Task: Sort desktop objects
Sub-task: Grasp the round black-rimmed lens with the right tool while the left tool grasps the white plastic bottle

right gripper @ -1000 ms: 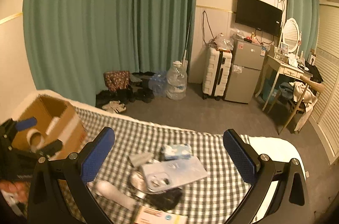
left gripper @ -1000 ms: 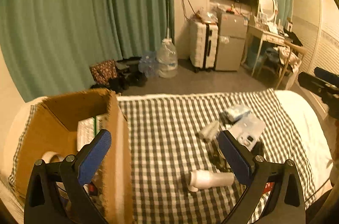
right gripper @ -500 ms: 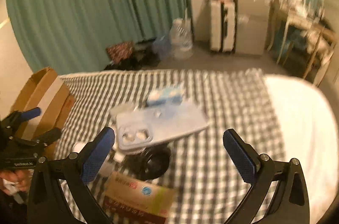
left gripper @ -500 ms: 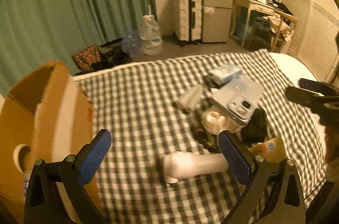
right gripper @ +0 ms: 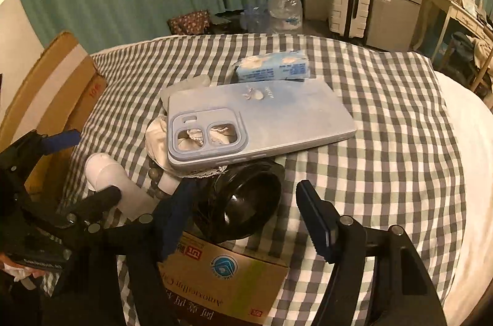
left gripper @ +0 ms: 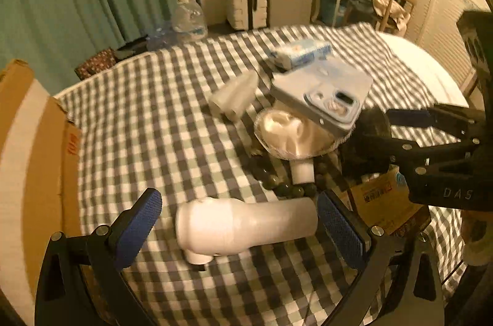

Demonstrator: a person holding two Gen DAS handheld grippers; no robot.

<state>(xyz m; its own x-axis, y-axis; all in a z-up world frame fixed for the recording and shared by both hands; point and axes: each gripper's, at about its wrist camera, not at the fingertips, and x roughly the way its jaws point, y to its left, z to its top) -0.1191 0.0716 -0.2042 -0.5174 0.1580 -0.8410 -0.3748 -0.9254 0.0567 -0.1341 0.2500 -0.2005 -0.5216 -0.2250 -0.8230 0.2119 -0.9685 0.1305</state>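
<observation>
A white bottle (left gripper: 246,225) lies on its side on the checked cloth (left gripper: 160,116), between the wide-apart fingers of my left gripper (left gripper: 237,202), which is open and not touching it. In the right wrist view the same bottle (right gripper: 104,171) shows under the left gripper (right gripper: 83,165). My right gripper (right gripper: 245,190) hangs over a black round object (right gripper: 243,202). Its jaws are closing, with that object between them. The right pad still stands clear of it. A light blue phone case (right gripper: 262,116) rests on the pile behind.
An open cardboard box (left gripper: 30,156) stands at the left edge. A tissue pack (right gripper: 271,67), a gold medicine box (right gripper: 228,279), a bead bracelet (left gripper: 286,187), a clear plastic piece (left gripper: 237,94) and a wrapped white item (left gripper: 289,134) lie in the pile. White bedding (right gripper: 468,141) is on the right.
Both grippers have come down and tipped toward the cloth. The left one now straddles the white bottle. The right jaws have narrowed around the black round object.
</observation>
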